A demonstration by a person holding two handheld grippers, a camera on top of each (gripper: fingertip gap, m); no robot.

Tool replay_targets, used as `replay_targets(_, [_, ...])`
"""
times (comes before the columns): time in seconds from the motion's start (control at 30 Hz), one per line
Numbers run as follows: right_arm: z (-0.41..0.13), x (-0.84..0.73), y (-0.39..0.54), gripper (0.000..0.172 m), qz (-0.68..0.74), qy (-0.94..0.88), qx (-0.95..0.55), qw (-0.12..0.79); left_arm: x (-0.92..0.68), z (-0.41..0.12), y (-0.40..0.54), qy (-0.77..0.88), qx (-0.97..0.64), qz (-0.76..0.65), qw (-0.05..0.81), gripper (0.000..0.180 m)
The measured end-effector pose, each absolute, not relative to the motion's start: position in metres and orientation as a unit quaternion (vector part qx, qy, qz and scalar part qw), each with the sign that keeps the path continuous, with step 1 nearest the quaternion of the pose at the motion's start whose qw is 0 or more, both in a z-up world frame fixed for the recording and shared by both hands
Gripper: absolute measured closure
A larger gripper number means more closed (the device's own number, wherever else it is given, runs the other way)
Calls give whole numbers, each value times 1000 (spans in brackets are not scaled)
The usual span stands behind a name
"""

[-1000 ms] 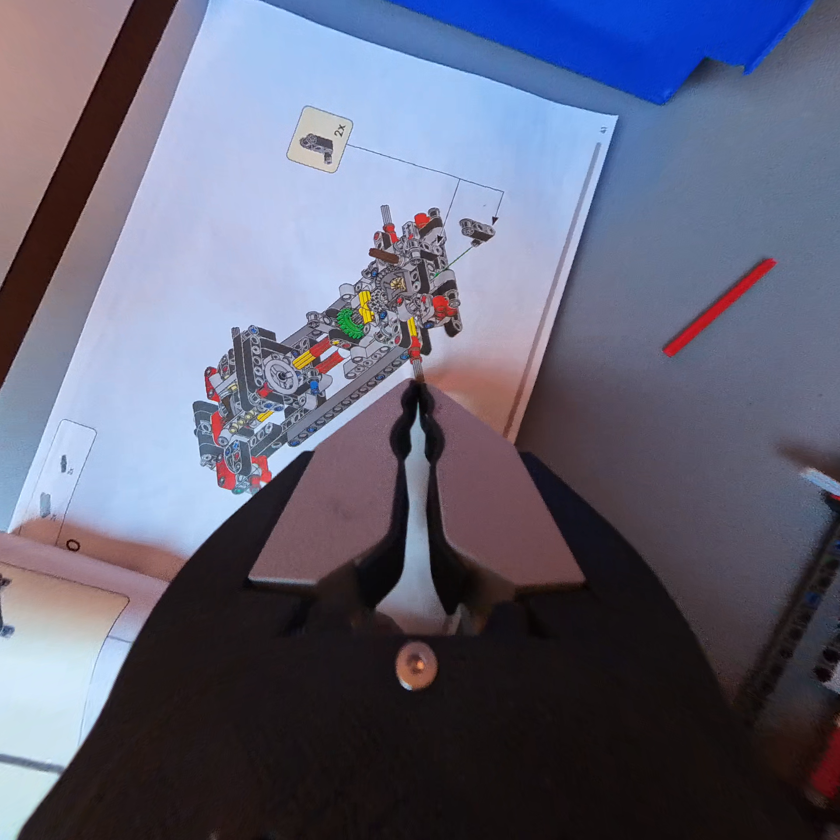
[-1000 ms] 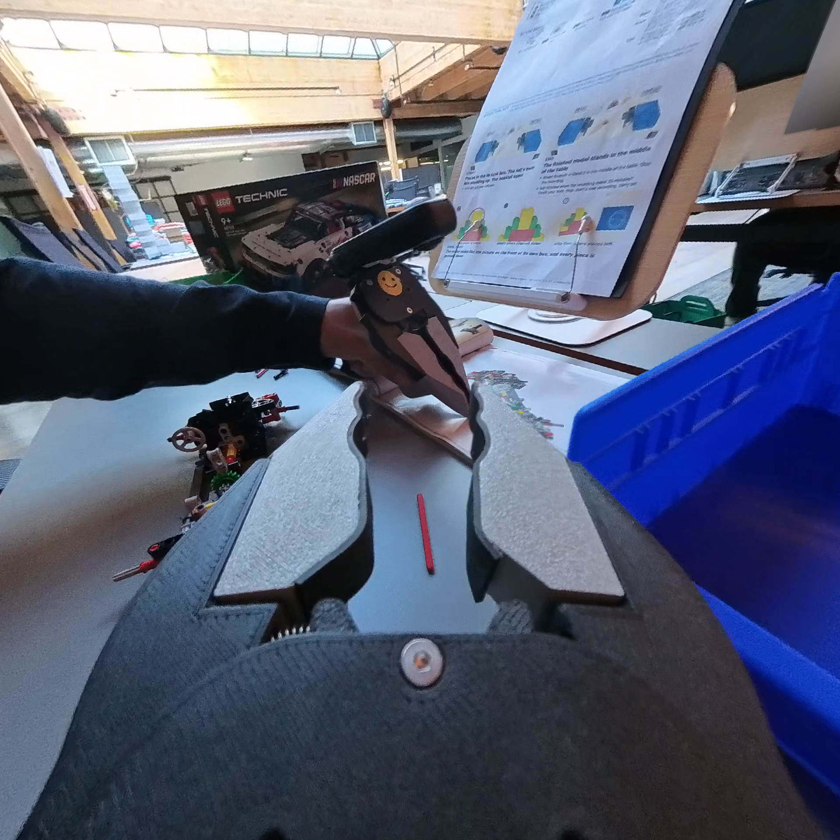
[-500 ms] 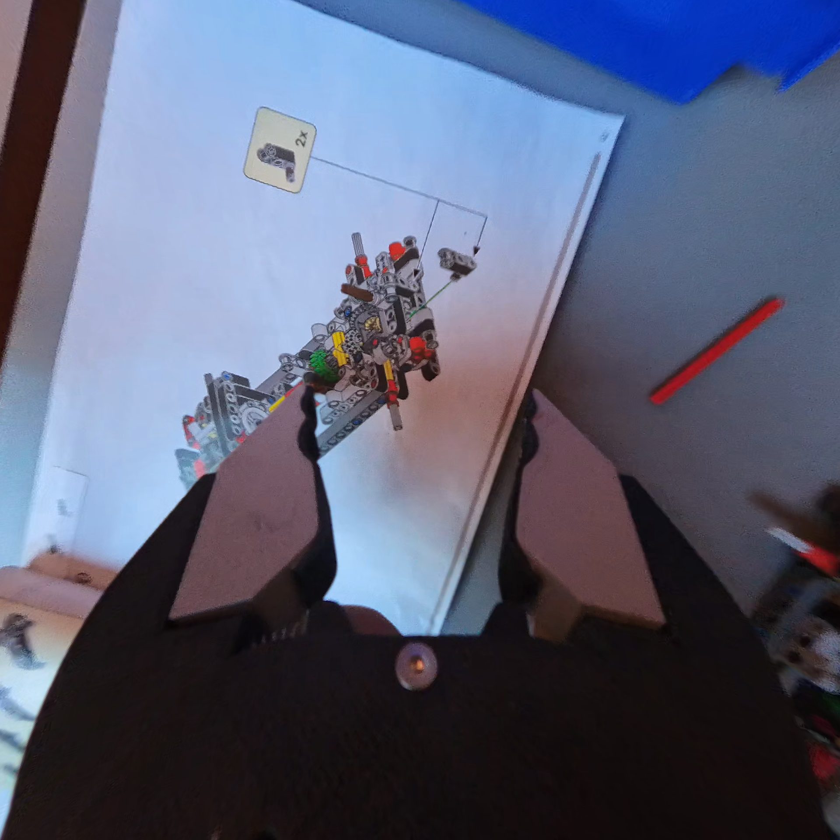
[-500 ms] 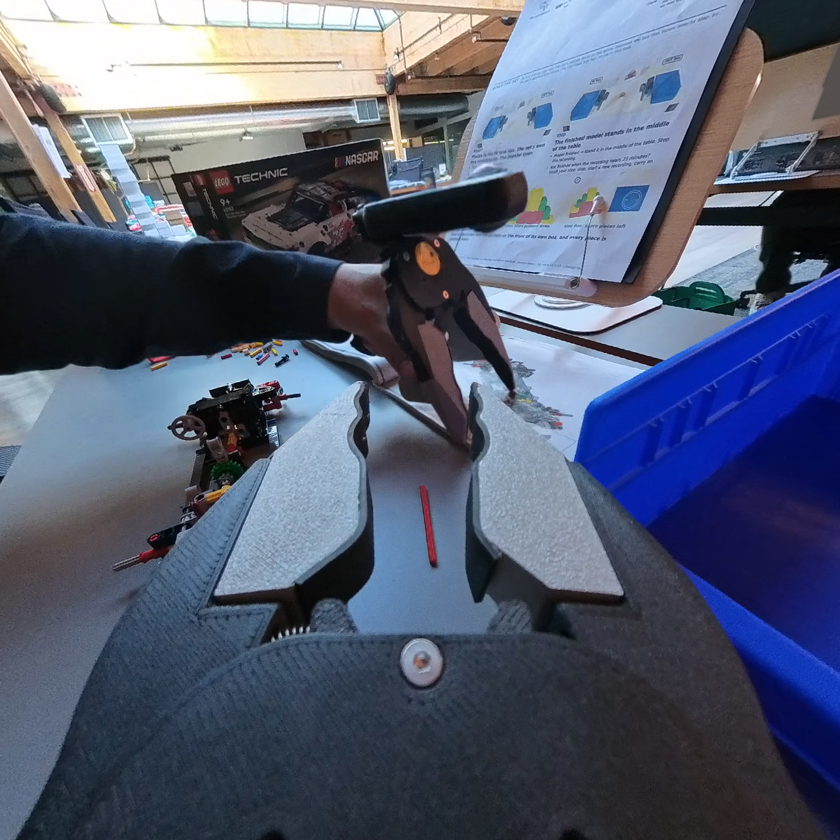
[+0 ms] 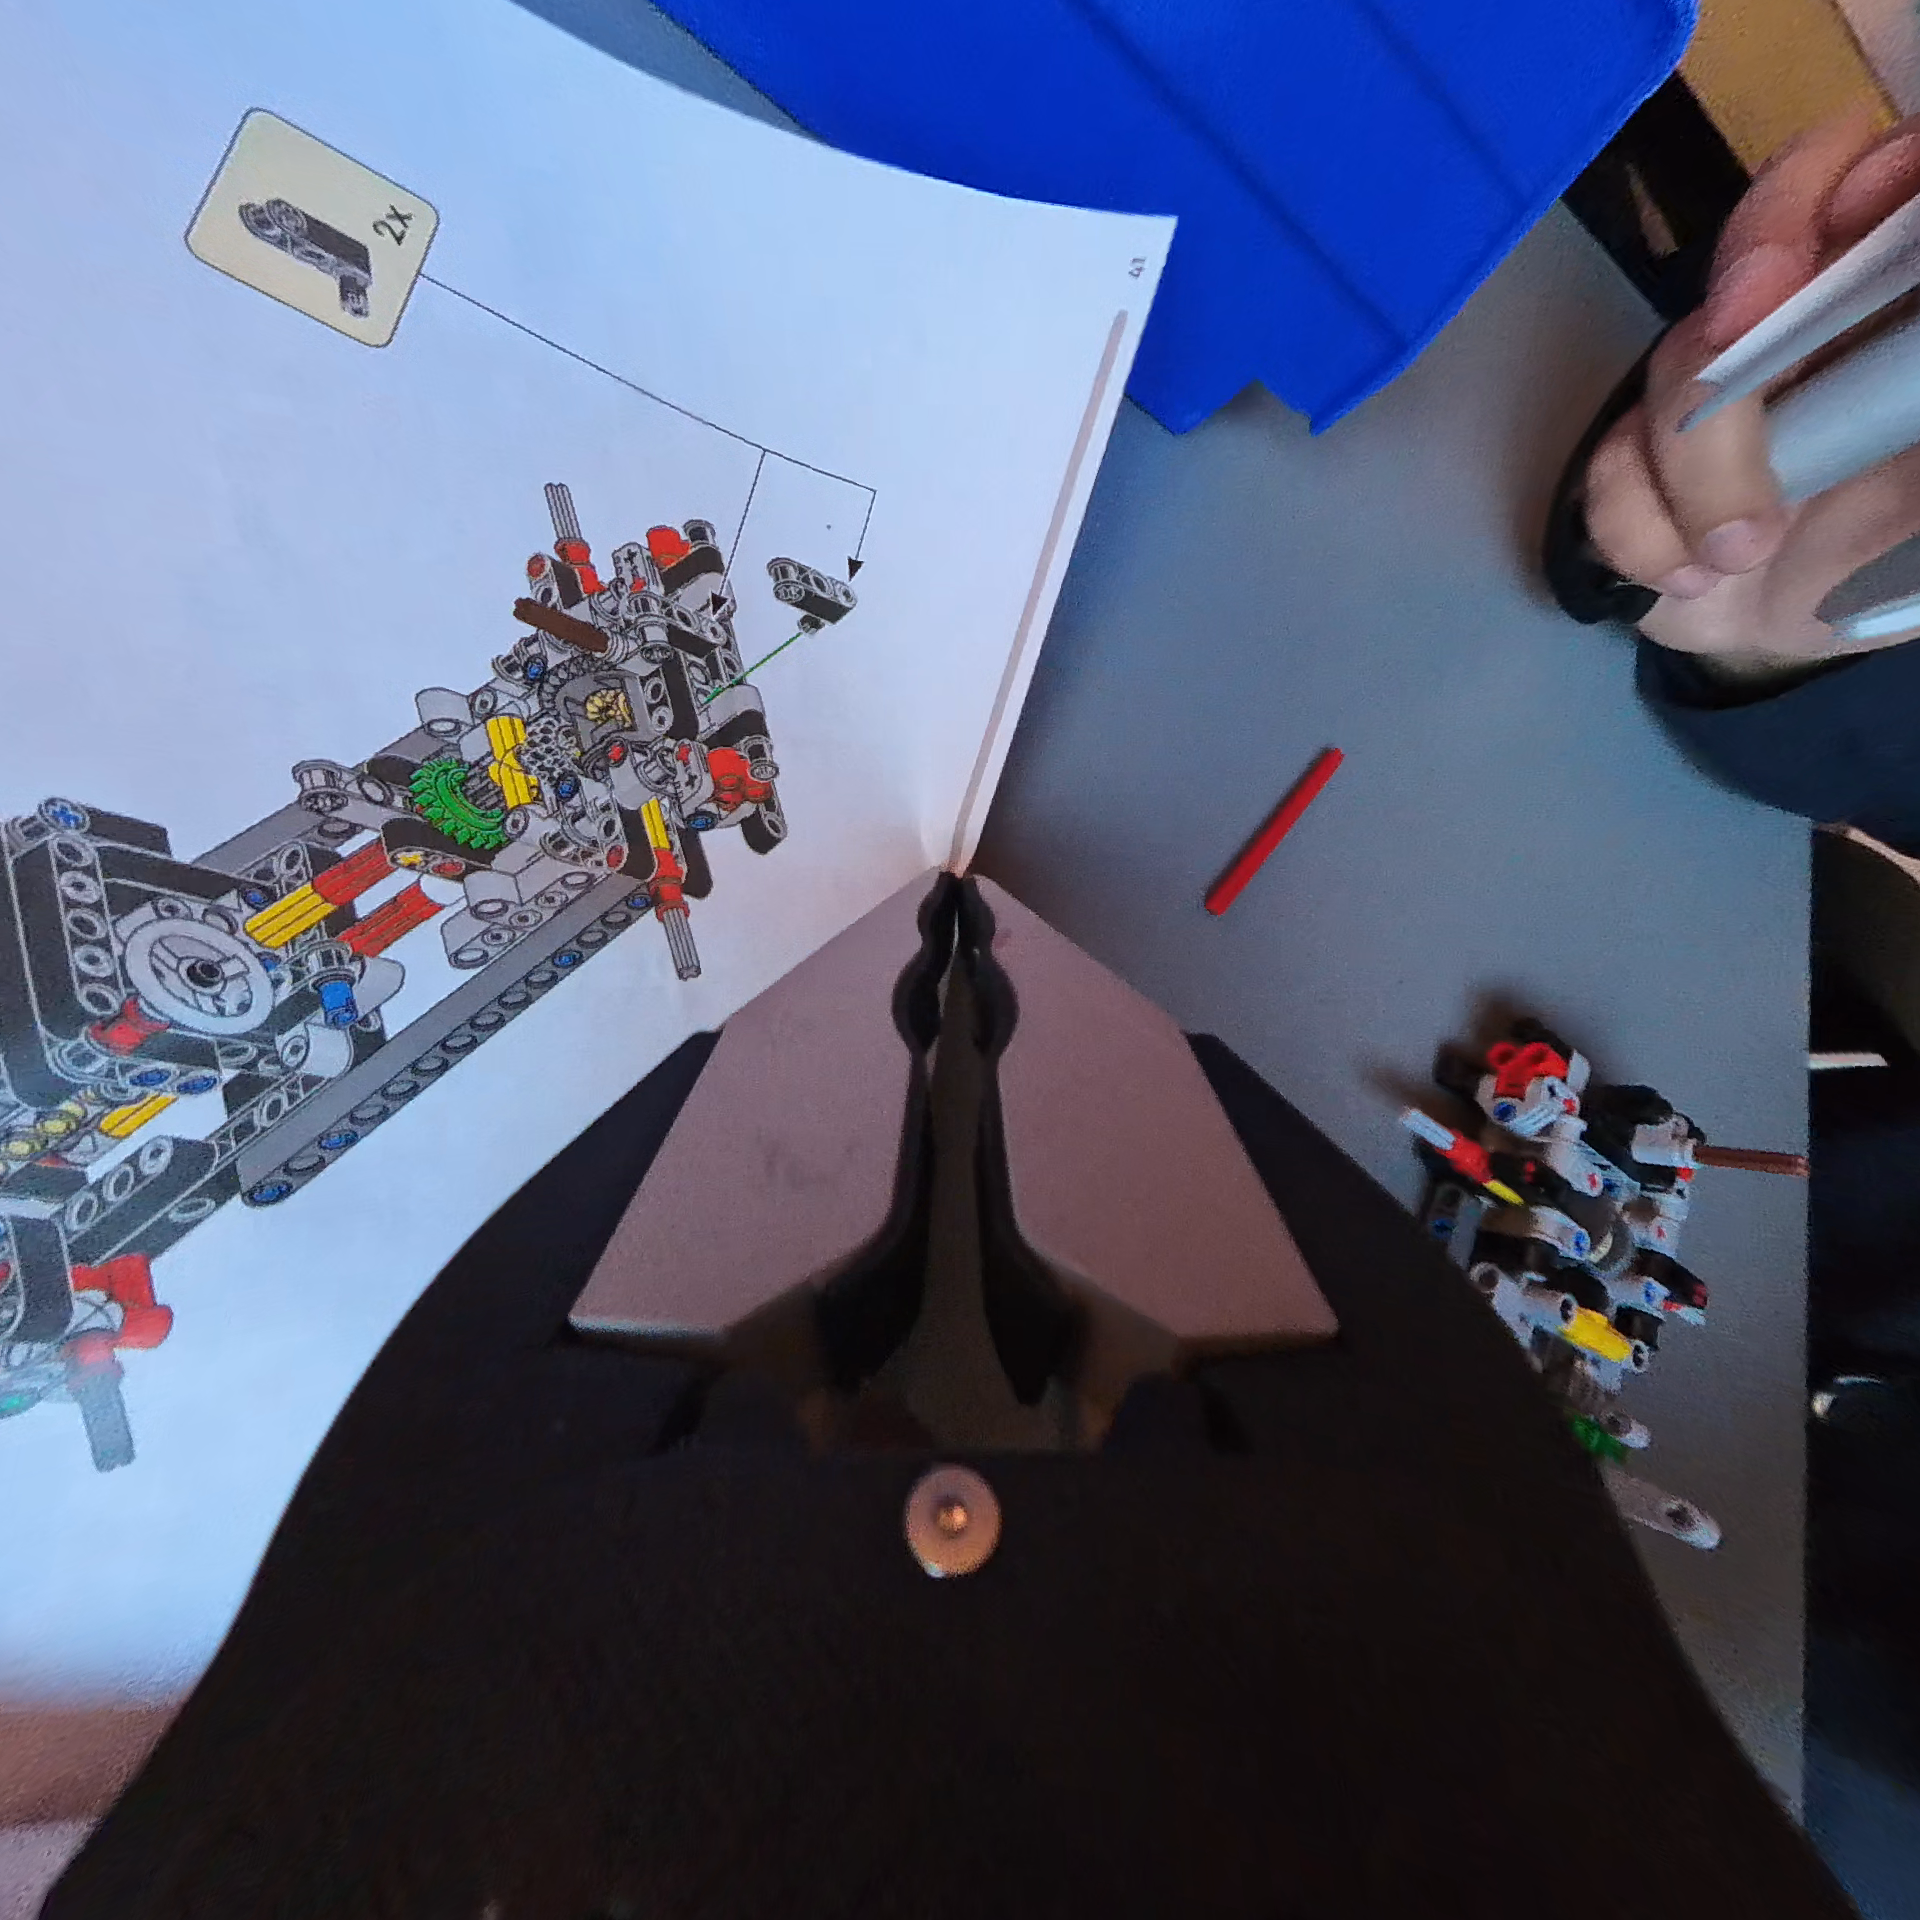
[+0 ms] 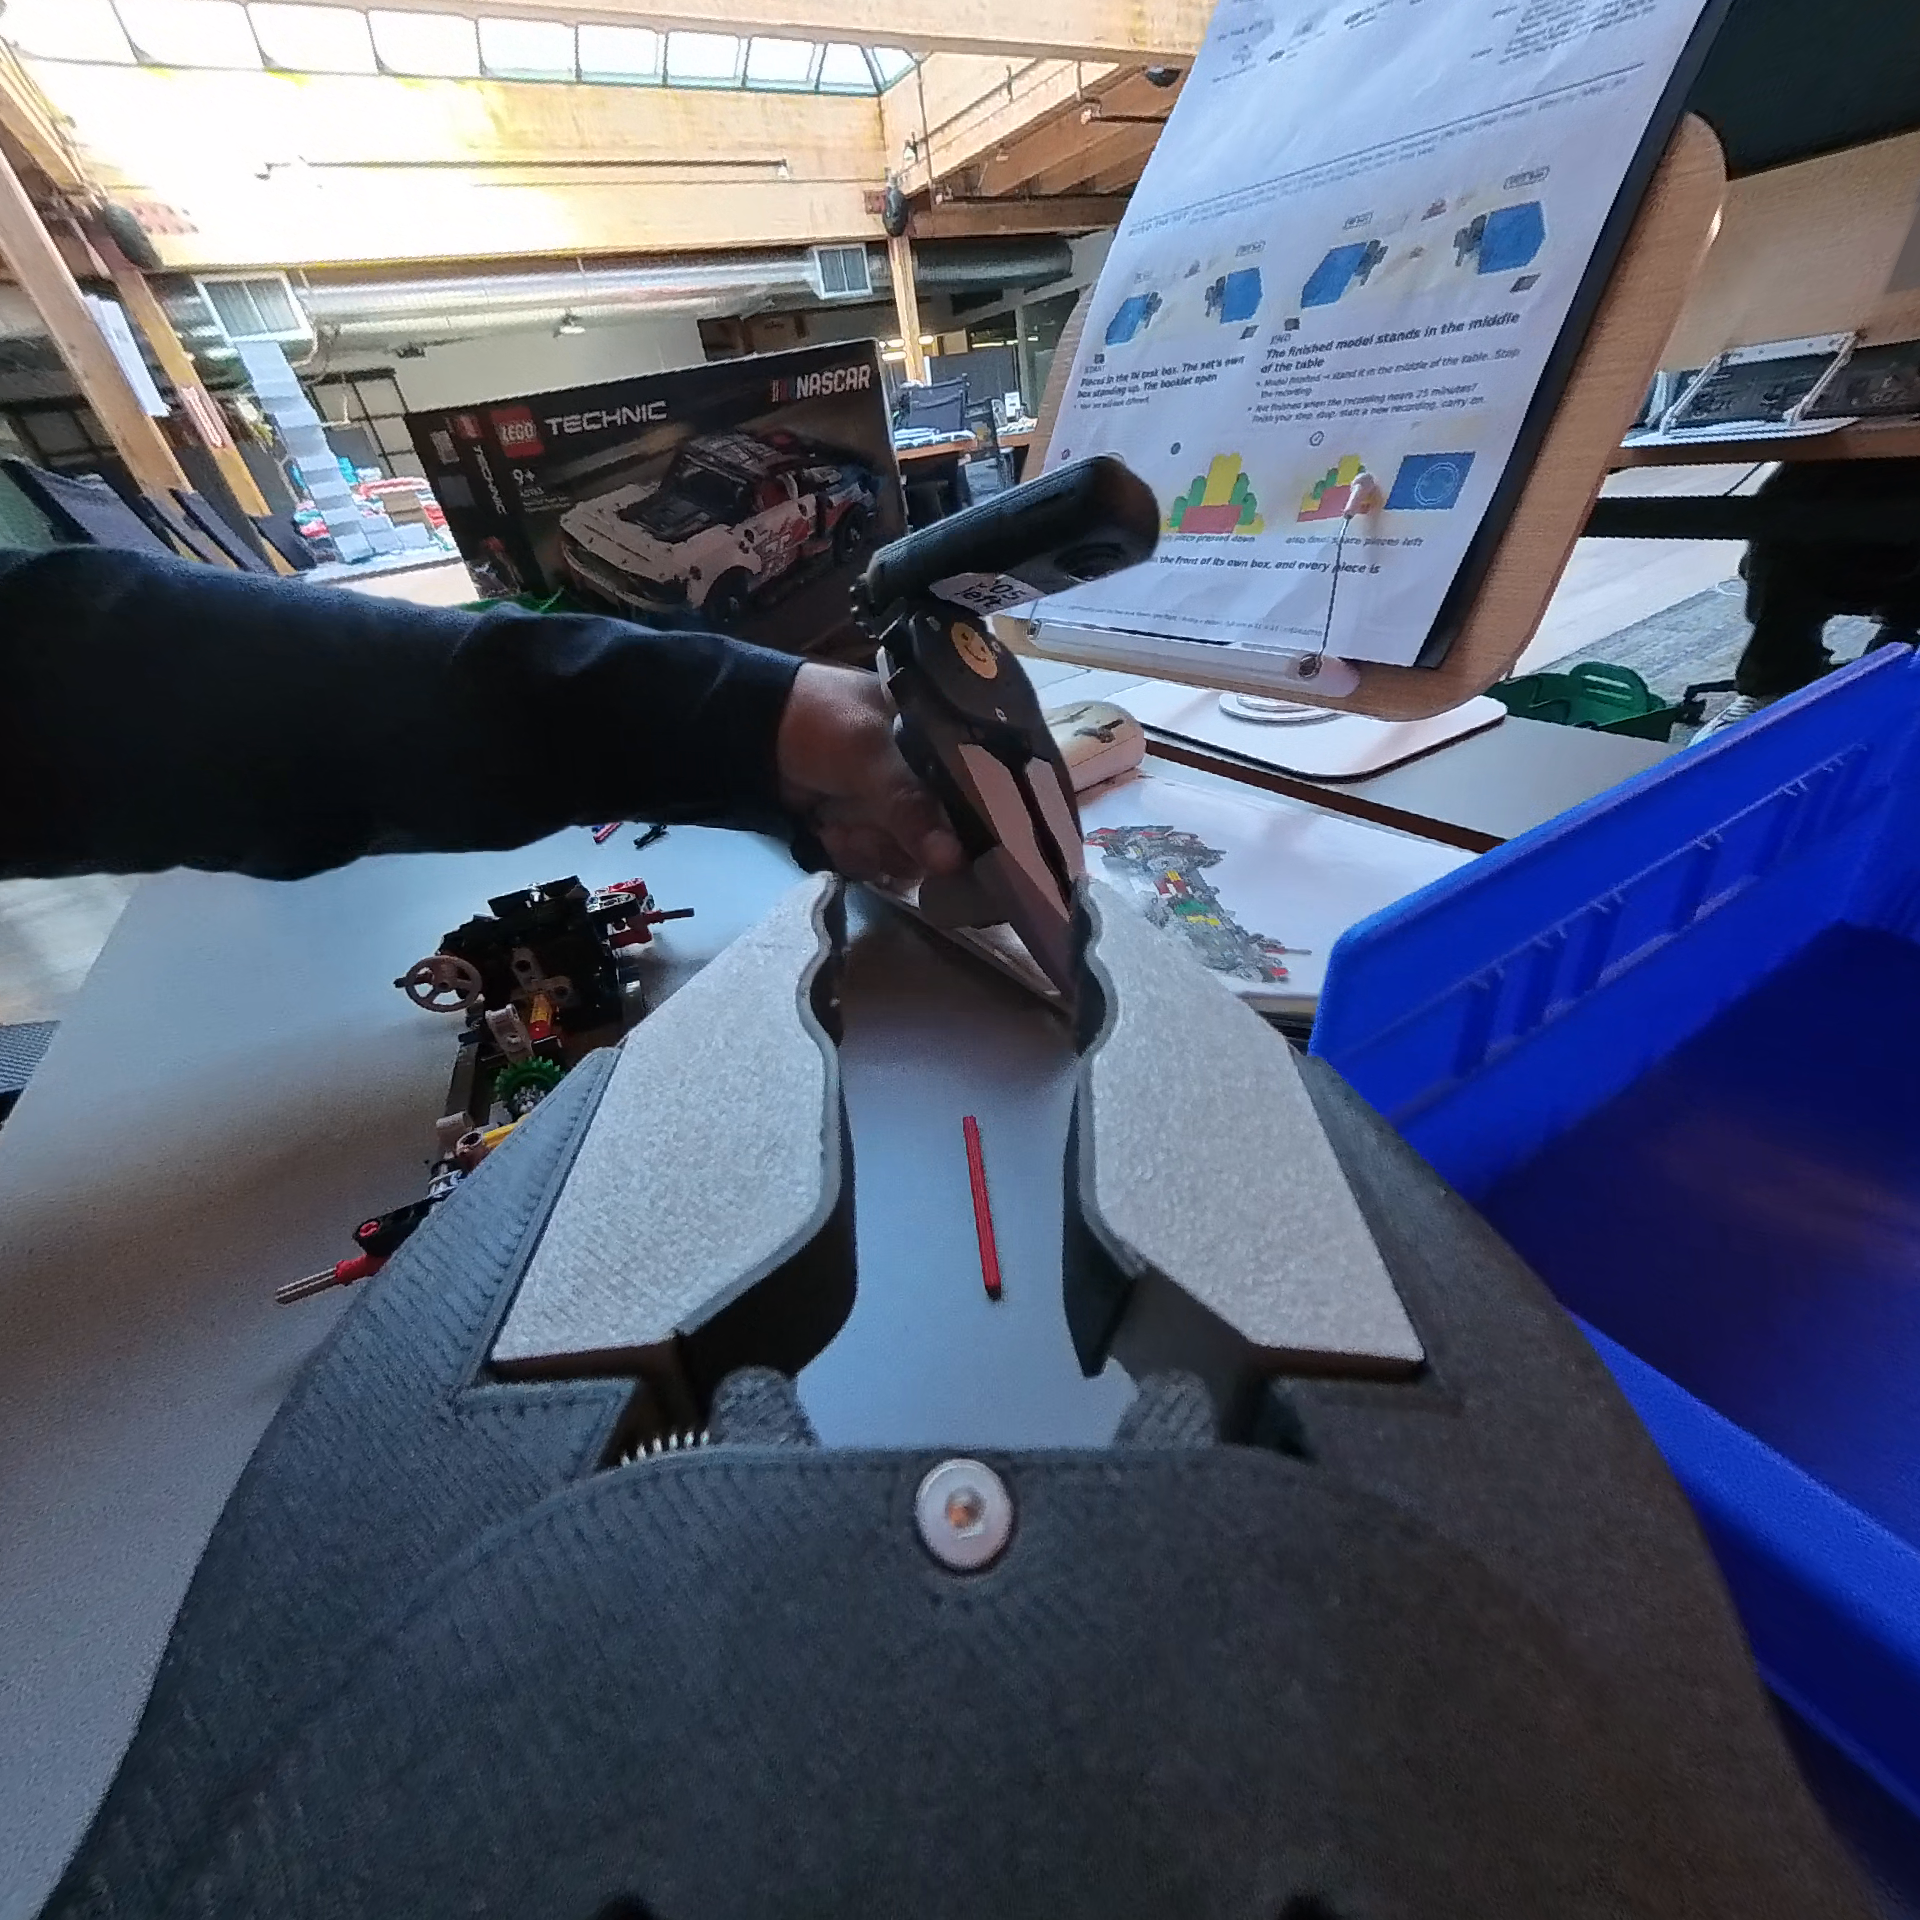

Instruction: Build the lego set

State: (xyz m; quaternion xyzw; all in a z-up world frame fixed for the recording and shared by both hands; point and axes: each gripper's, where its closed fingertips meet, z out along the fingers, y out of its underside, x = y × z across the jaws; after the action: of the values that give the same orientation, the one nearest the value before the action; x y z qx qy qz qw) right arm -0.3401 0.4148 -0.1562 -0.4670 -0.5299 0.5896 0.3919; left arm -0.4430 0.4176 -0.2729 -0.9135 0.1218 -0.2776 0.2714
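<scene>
My left gripper point(image 5: 951, 883) is shut on the right edge of a white instruction-booklet page point(image 5: 623, 364), which curves up off the grey table. The right wrist view shows it point(image 6: 1049, 956) pinching the raised page edge. A thin red axle point(image 5: 1273, 831) lies on the table to its right. My right gripper point(image 6: 956, 935) is open and hovers over that red axle point(image 6: 980, 1205), which lies between its fingers without touching them. The hand holding my right gripper point(image 5: 1714, 468) shows at the upper right of the left wrist view.
A blue bin point(image 6: 1662, 1039) stands at the right, also in the left wrist view point(image 5: 1195, 156). A partly built brick model point(image 6: 520, 966) sits on the table at the left. A toy set box point(image 6: 665, 488) and a stand with a printed sheet point(image 6: 1351, 312) are behind. The gap from one gripper's tips to the other's is roughly 15 centimetres.
My left gripper opened, moved to the page's right edge and shut on it; the page edge now lifts off the table. My right gripper stayed open over the red axle.
</scene>
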Motion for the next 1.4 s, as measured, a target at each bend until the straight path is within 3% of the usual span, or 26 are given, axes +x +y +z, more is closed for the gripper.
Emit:
replay_targets(0.37, [-164,-344,416,132,589,-535,-477,373,-462,-241,404,117,-902,-295,293,180])
replay_targets(1.27, [-161,-334,450,134,574,-510,-504,396,-444,-276,384,165,-919,-282,221,180])
replay_targets(1.33, [-163,-336,448,134,566,-519,-503,396,-440,-270,385,186,-917,-269,227,168])
replay_targets(1.4, [-166,-338,445,133,556,-530,-503,396,-438,-266,396,201,-921,-221,249,135])
